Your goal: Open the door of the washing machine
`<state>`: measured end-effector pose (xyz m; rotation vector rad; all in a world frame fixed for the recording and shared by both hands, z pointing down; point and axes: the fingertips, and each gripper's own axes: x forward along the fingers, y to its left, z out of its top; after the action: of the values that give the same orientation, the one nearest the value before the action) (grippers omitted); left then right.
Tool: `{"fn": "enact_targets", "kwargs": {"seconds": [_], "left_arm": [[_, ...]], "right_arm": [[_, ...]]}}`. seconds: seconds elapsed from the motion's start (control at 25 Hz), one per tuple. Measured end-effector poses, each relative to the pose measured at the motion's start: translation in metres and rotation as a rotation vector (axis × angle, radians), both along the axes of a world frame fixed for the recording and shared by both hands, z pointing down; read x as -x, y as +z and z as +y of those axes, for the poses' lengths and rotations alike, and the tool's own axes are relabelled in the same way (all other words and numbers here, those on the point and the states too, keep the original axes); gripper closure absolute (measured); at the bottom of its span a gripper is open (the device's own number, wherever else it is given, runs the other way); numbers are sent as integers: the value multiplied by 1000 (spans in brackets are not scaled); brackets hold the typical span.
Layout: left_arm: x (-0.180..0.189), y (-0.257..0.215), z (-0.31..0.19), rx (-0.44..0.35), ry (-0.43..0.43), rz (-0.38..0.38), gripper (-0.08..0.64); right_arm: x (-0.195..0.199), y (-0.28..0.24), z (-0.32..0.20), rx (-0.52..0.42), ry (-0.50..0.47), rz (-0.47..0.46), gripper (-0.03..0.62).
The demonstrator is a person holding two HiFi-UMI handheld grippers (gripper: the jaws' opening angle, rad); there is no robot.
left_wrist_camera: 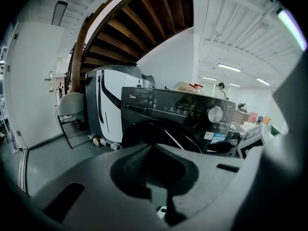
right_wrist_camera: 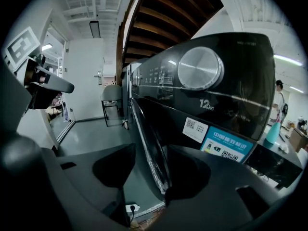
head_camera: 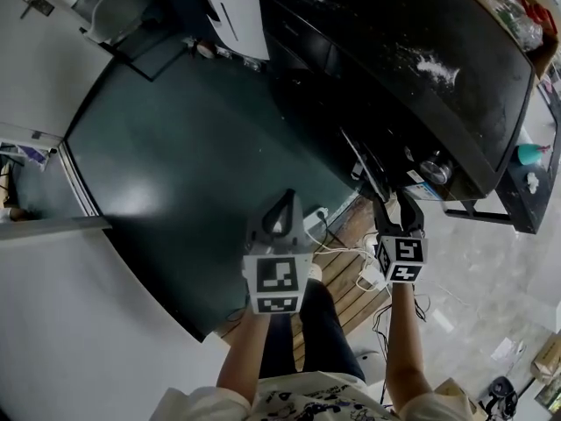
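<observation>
The black front-loading washing machine (head_camera: 421, 68) fills the upper right of the head view. Its round door (head_camera: 361, 160) stands slightly ajar. In the right gripper view the door's edge (right_wrist_camera: 149, 143) runs down between the jaws of my right gripper (right_wrist_camera: 151, 170). The right jaw lies against the edge, while floor shows between the left jaw and the door. That gripper (head_camera: 399, 210) is open. My left gripper (head_camera: 283, 202) hangs over the dark floor left of the door, shut and empty. The left gripper view faces the machine (left_wrist_camera: 183, 114) from a distance, over that gripper (left_wrist_camera: 153, 150).
A white appliance (head_camera: 232, 7) and a chair (left_wrist_camera: 70, 109) stand beyond the washer. A power strip with cables (head_camera: 351, 261) lies on wooden boards below the door. A wooden staircase (left_wrist_camera: 139, 23) arches overhead. A person (left_wrist_camera: 220, 89) stands far behind the machine.
</observation>
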<state>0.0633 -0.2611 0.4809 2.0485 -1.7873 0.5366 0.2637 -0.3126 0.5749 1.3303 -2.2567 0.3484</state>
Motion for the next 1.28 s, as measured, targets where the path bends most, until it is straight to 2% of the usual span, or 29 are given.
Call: {"fn": "enact_targets", "kwargs": {"seconds": [0.6, 0.72, 0.96, 1.28], "left_arm": [[8, 42, 11, 76, -14, 11, 557], [9, 49, 14, 88, -23, 14, 557], [10, 54, 20, 96, -38, 21, 557], [10, 56, 32, 102, -51, 27, 557]], "right_arm": [[-6, 50, -18, 50, -20, 53, 380], [-9, 53, -23, 39, -5, 68, 452], [-11, 54, -25, 26, -17, 77, 479], [-11, 54, -24, 26, -4, 88, 482]]}}
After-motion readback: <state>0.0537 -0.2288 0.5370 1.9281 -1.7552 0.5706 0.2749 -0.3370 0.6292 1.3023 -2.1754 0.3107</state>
